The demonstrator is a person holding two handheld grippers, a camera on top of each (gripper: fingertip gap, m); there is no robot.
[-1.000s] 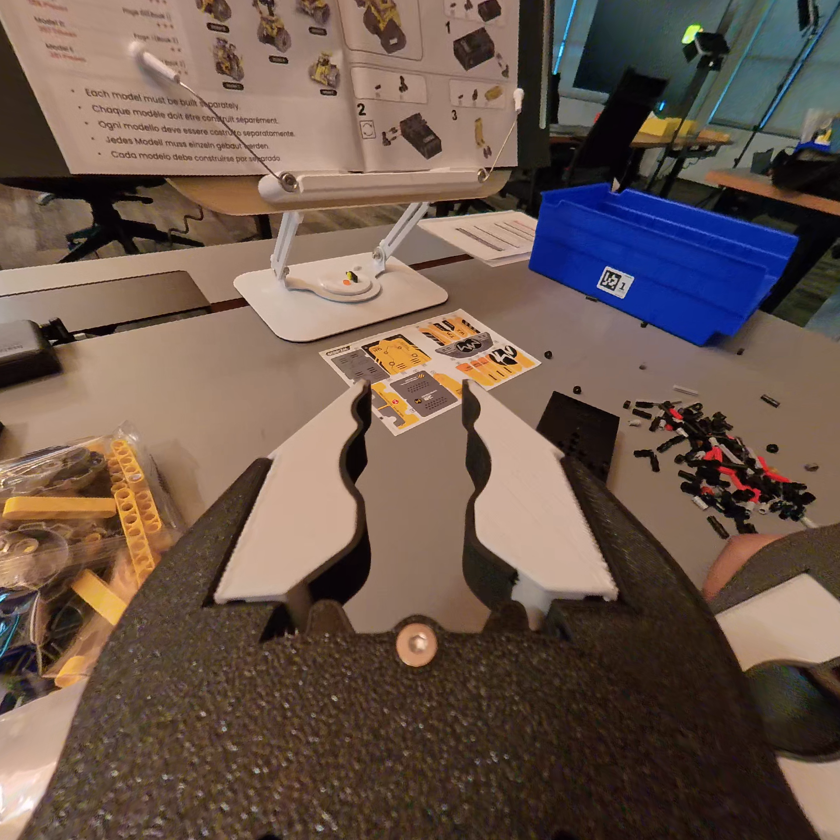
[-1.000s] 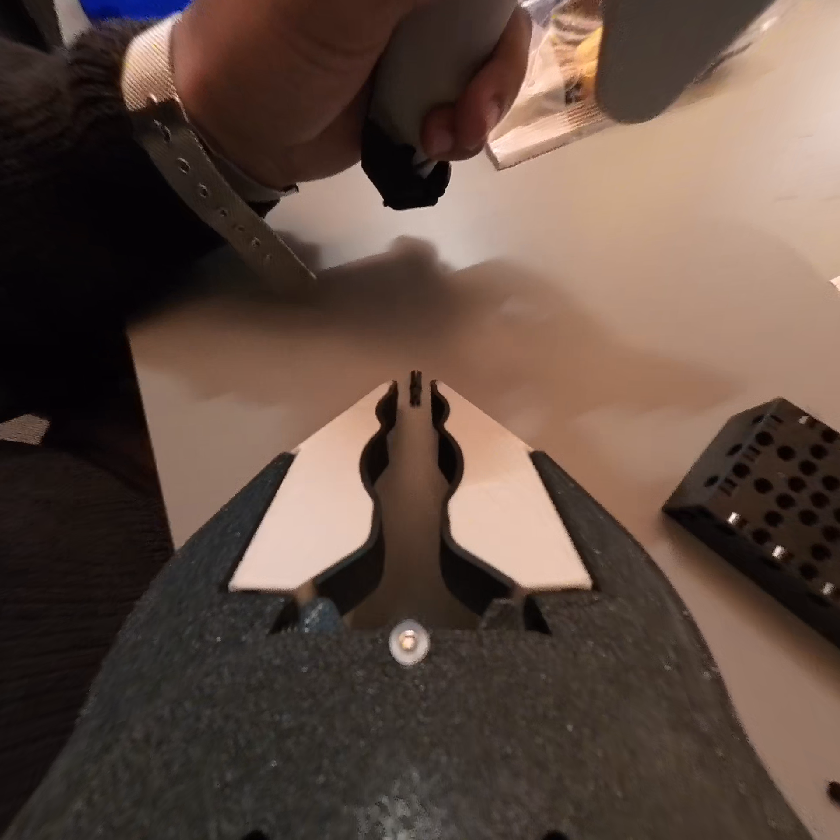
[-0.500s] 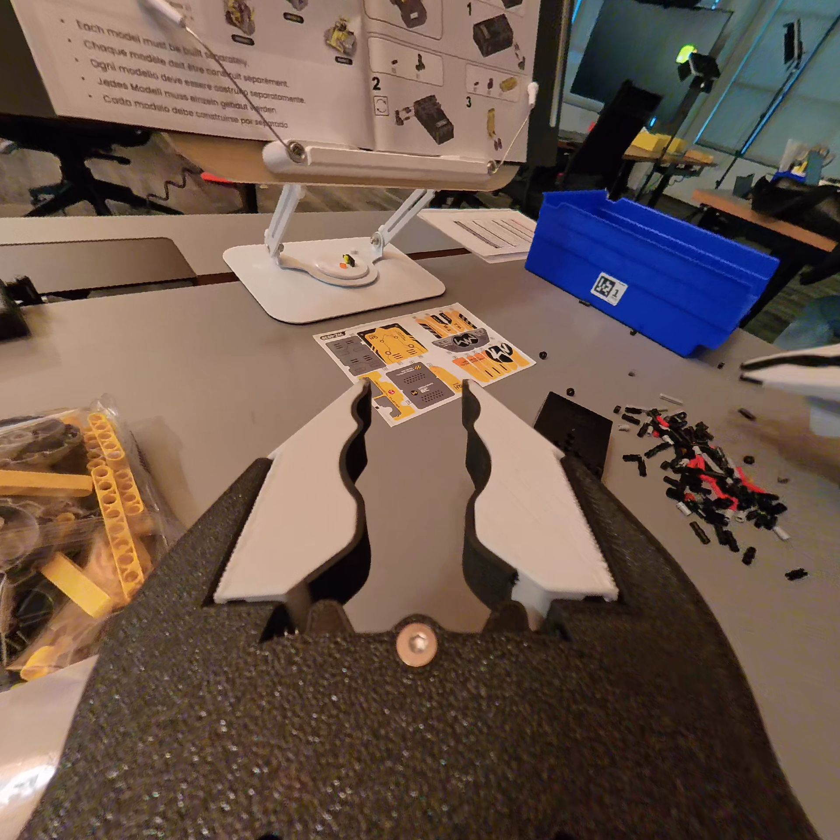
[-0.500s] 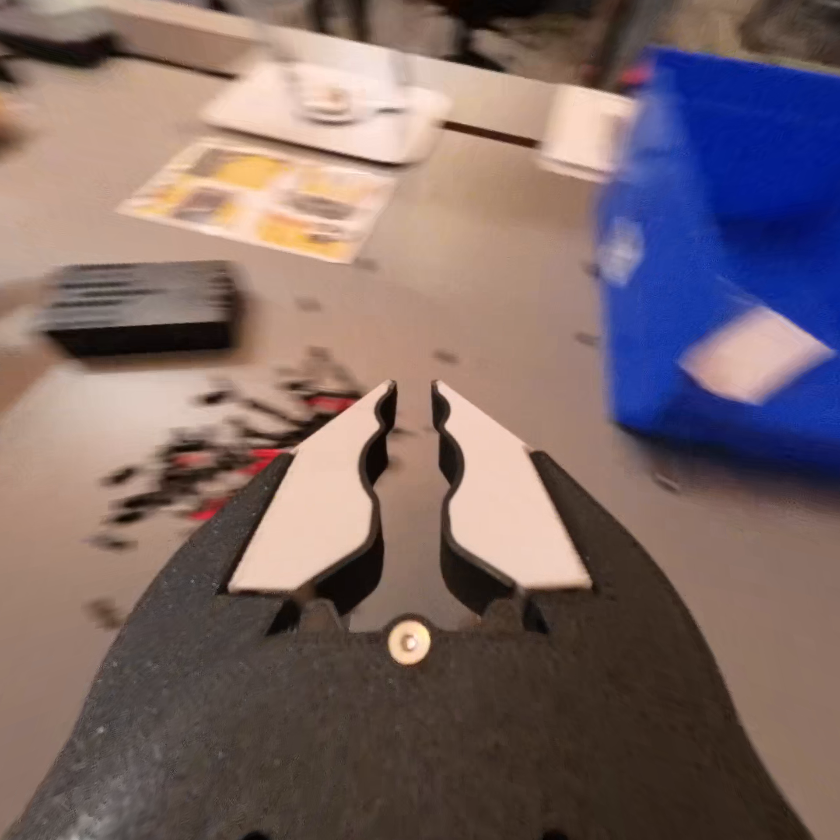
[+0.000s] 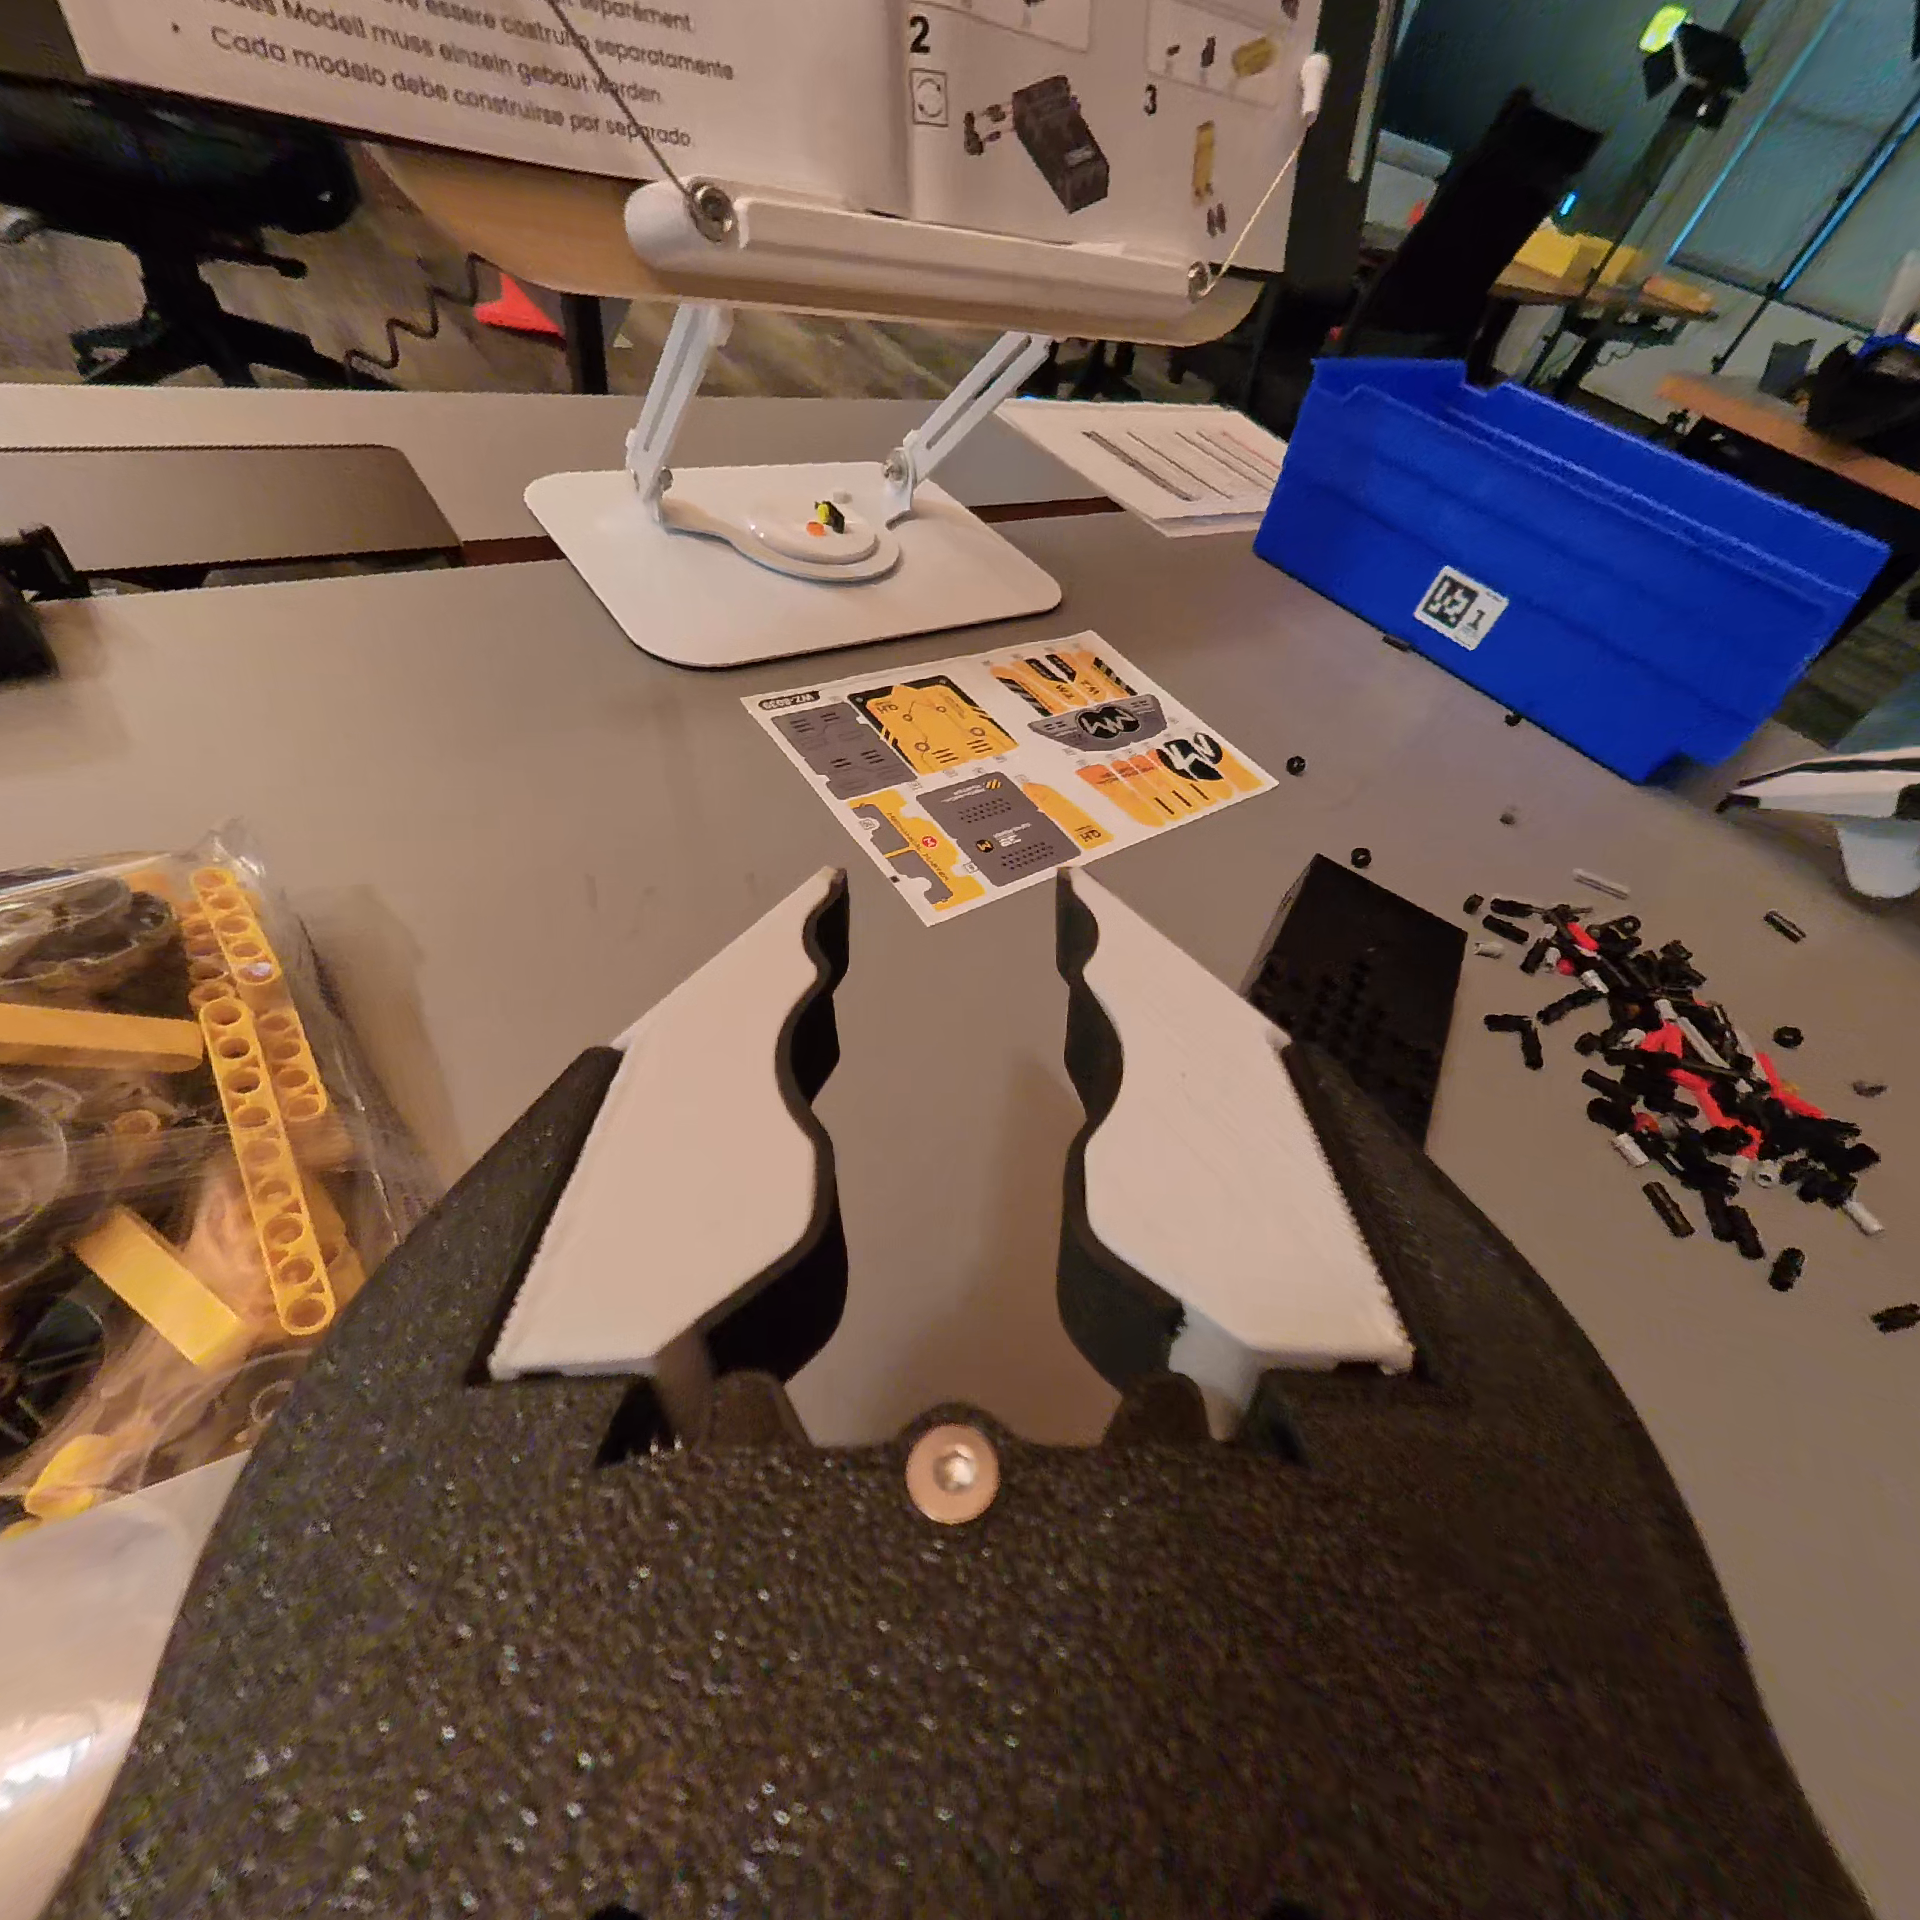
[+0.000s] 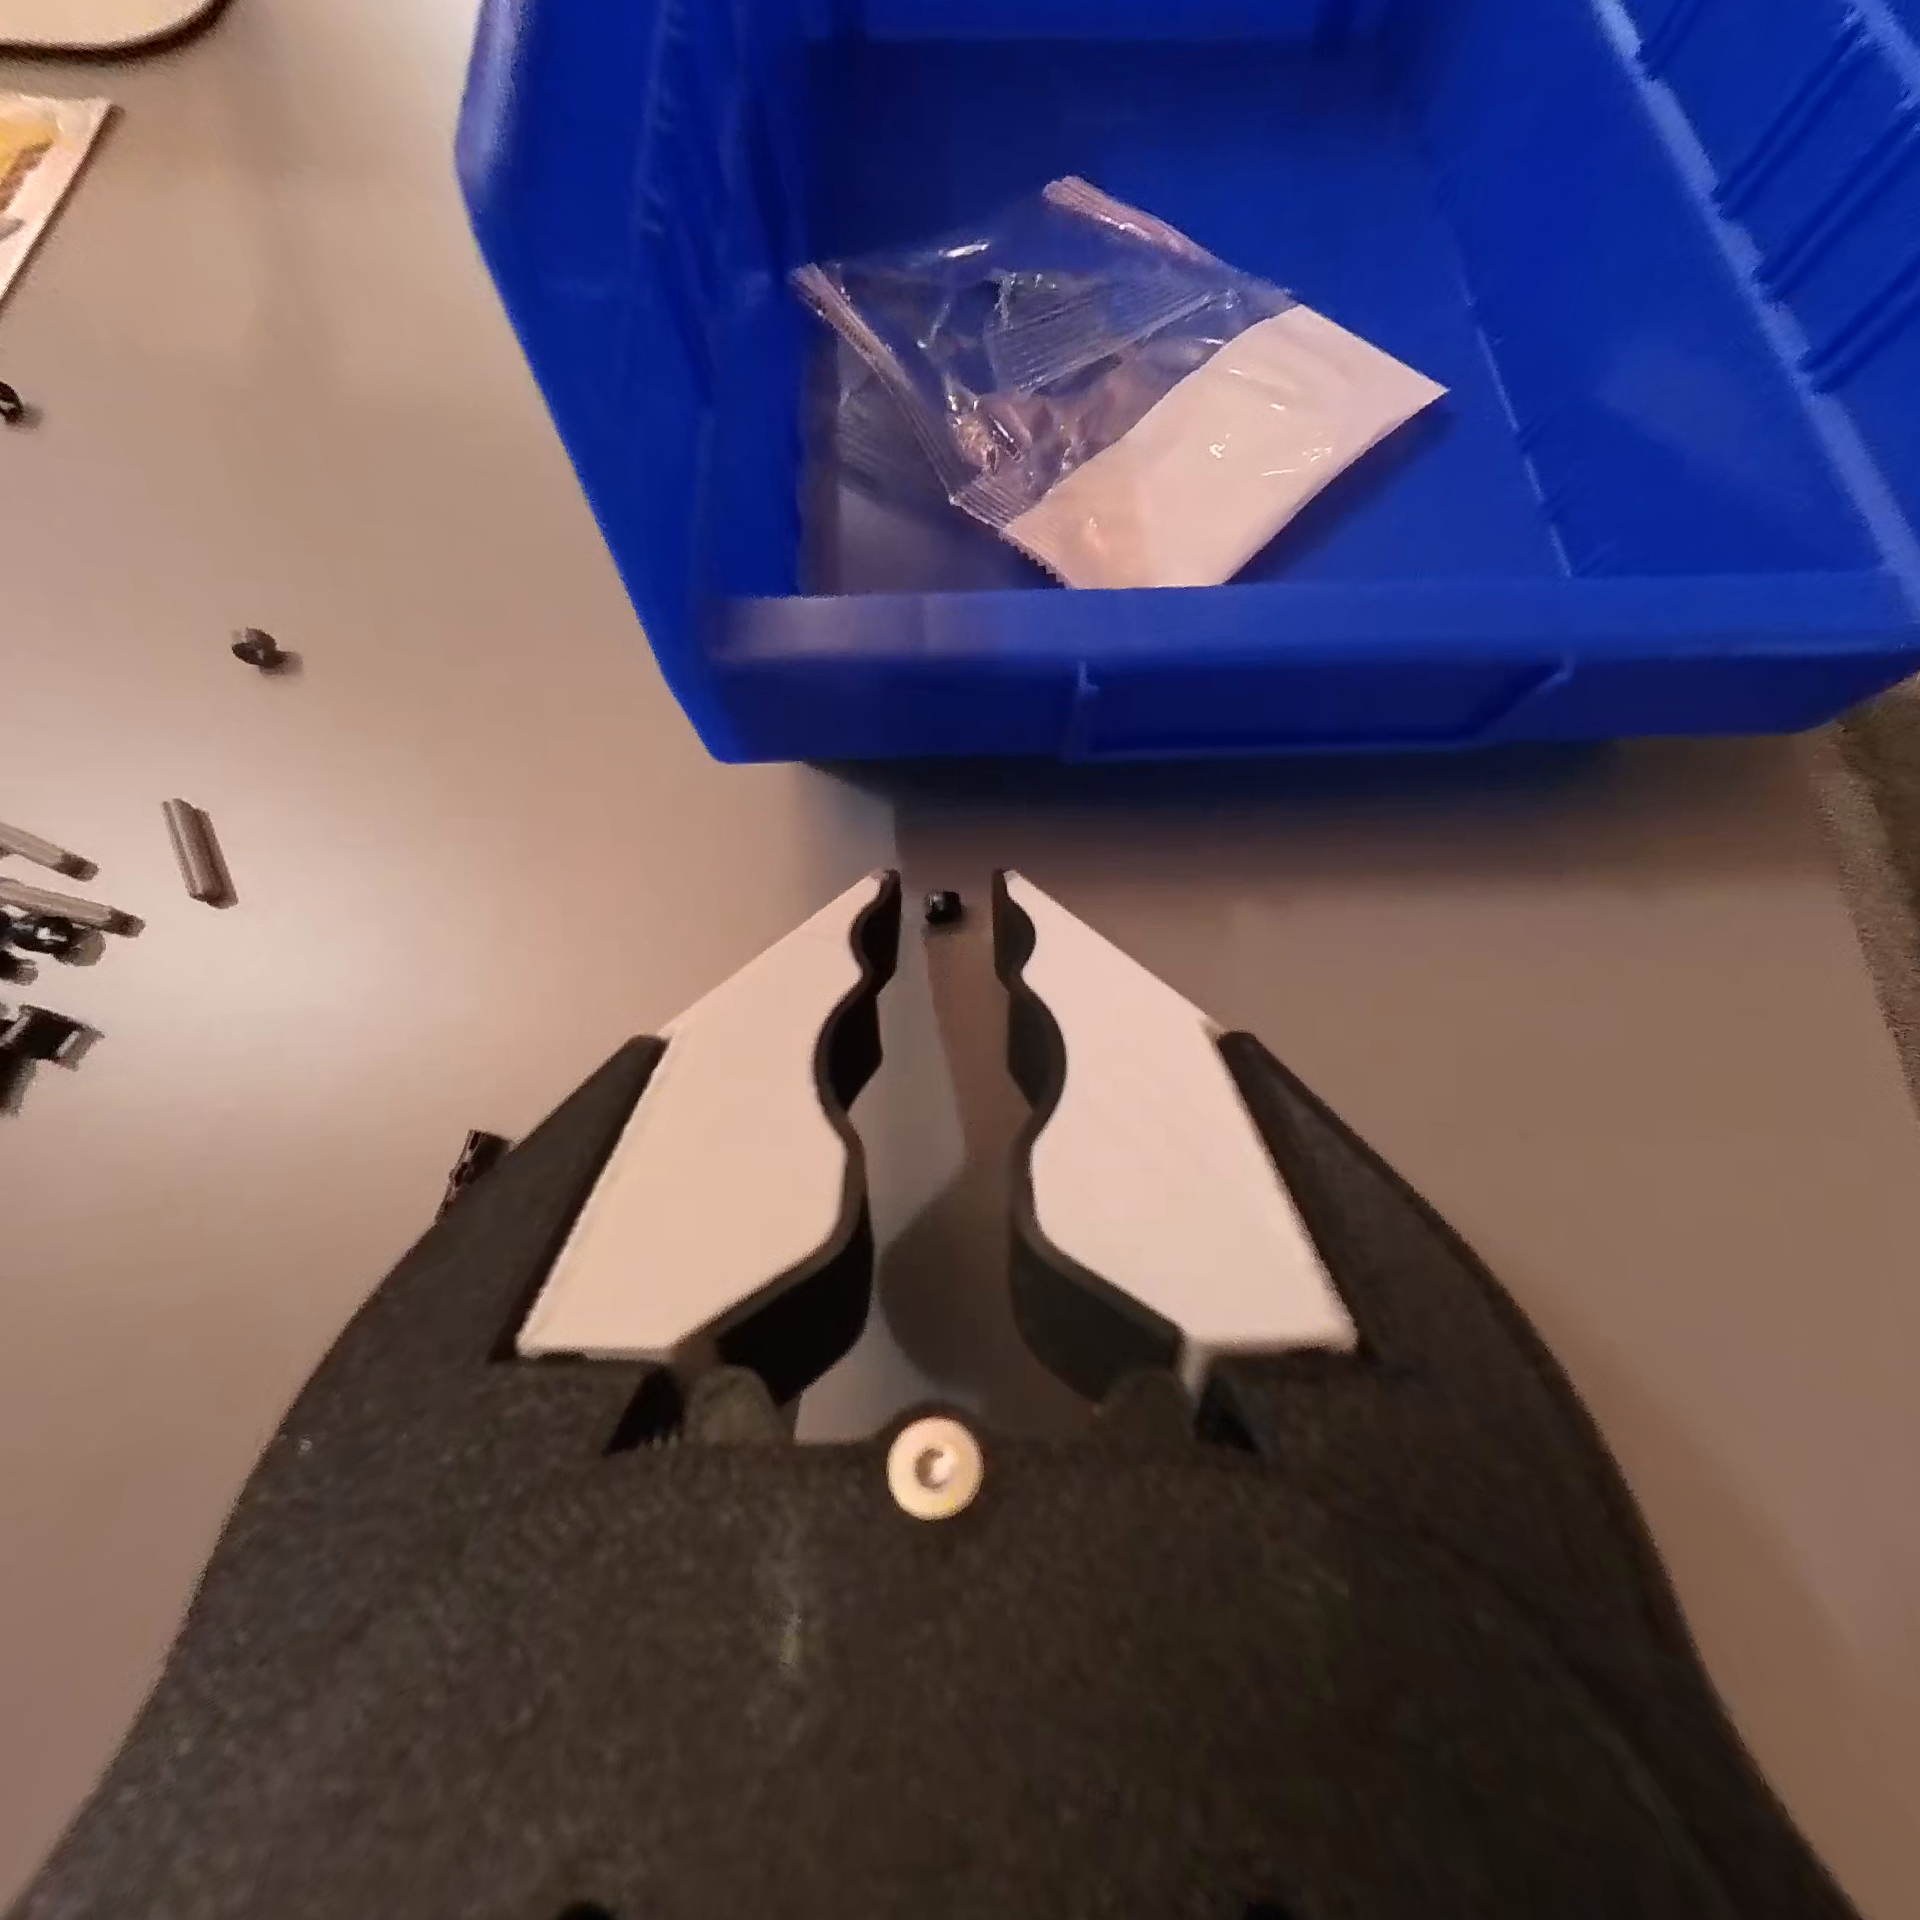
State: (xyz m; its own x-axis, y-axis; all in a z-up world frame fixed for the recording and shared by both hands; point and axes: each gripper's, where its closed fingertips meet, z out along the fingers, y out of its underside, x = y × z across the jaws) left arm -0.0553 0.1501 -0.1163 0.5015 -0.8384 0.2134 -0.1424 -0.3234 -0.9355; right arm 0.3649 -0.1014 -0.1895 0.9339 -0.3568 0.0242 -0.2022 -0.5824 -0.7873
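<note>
My left gripper (image 5: 951,883) is open and empty, held above the grey table (image 5: 416,748). Just beyond its tips lies a yellow and grey sticker sheet (image 5: 1008,769), and a black perforated block (image 5: 1351,987) sits to its right. My right gripper (image 6: 945,883) is slightly open and low over the table, right in front of a blue bin (image 6: 1143,707). A tiny black piece (image 6: 941,908) lies between its tips, touching neither. A clear plastic bag (image 6: 1122,384) lies in the bin. The right gripper's white fingers (image 5: 1829,795) show at the right edge of the left wrist view.
A pile of small black and red pieces (image 5: 1683,1081) lies right of the block, and loose grey pins (image 6: 195,847) lie left of my right gripper. A bag of yellow parts (image 5: 156,1122) is at the left. A white stand (image 5: 790,582) holds an open booklet at the back. The left gripper's tips are roughly 50 cm from the right gripper's. To the black perforated block (image 5: 1351,987): left tips about 15 cm, right tips about 35 cm.
My right gripper has swung away from the hand and the black block to the front of the blue bin. My left gripper has moved slightly forward and stayed open.
</note>
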